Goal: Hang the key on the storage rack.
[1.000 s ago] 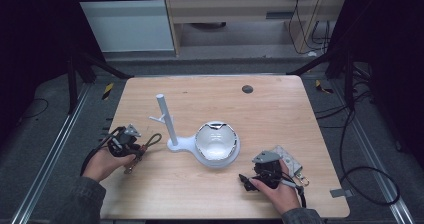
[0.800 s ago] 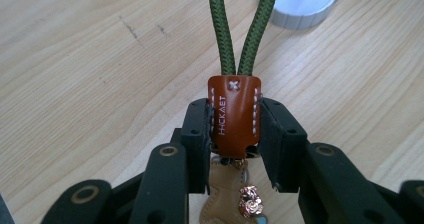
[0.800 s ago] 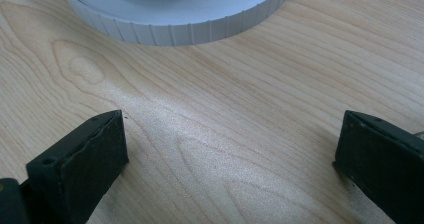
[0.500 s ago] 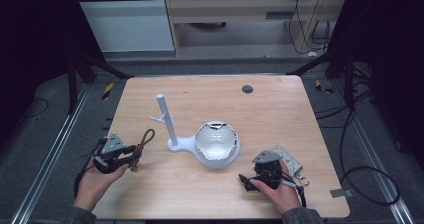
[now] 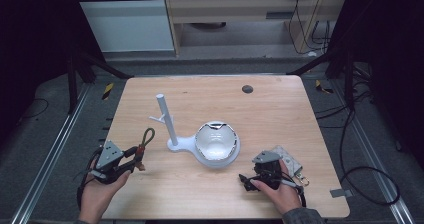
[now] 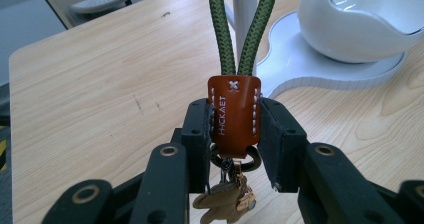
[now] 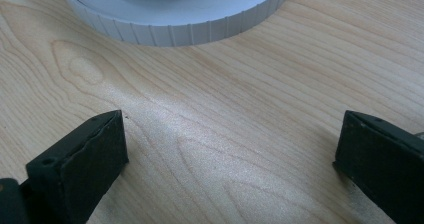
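Left gripper view shows jaws pinching the brown leather tab [image 6: 234, 111], seemingly lettered

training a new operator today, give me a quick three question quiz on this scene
1. True or false: the left gripper is shut on the key strap.
2. What stands between the right gripper's jaws? A) keys B) nothing, bare table C) the bowl
3. In the high view, which white thing stands just left of the white bowl?

Key:
1. True: both jaws press the brown leather tab, the green cord loop pointing away.
2. B
3. The post with a side peg, sharing the bowl's base.
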Action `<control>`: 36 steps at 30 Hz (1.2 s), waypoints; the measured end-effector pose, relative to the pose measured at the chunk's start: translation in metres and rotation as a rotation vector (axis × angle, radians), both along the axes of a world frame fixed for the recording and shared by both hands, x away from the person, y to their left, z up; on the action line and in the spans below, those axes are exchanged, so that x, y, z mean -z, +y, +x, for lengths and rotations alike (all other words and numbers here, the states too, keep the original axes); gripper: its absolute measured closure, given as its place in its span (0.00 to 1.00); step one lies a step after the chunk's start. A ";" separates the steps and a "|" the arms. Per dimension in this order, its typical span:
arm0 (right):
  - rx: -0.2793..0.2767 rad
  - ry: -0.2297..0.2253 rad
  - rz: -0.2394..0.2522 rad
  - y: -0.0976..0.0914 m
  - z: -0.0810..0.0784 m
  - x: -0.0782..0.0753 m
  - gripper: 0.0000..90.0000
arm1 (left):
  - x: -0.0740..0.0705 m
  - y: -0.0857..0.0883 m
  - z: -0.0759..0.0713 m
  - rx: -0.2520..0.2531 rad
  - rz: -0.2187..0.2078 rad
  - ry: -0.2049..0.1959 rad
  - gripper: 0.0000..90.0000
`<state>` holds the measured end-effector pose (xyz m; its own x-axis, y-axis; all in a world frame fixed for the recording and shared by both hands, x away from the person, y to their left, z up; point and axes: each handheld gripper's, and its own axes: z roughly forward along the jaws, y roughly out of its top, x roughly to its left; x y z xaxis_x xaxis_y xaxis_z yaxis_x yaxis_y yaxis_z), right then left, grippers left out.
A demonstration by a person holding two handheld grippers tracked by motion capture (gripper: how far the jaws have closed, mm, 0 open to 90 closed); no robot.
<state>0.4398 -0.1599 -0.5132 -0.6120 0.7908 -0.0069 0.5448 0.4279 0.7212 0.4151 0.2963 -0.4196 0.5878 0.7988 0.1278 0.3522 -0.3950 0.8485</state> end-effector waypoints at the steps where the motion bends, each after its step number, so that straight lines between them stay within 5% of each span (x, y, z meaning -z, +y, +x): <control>1: 0.001 0.000 0.000 0.000 0.000 0.000 0.00 | 0.000 -0.001 -0.002 -0.004 -0.008 -0.007 0.74; 22: 0.006 -0.001 0.001 0.000 0.000 0.000 0.00 | 0.002 -0.017 -0.012 -0.005 -0.092 -0.046 0.74; 36: 0.006 -0.001 0.002 0.000 0.000 0.000 0.00 | -0.009 -0.036 -0.025 0.002 -0.134 -0.099 0.74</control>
<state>0.4400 -0.1597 -0.5133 -0.6075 0.7943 -0.0055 0.5468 0.4232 0.7225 0.3899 0.2602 -0.4105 0.5793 0.8114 0.0772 0.2640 -0.2764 0.9241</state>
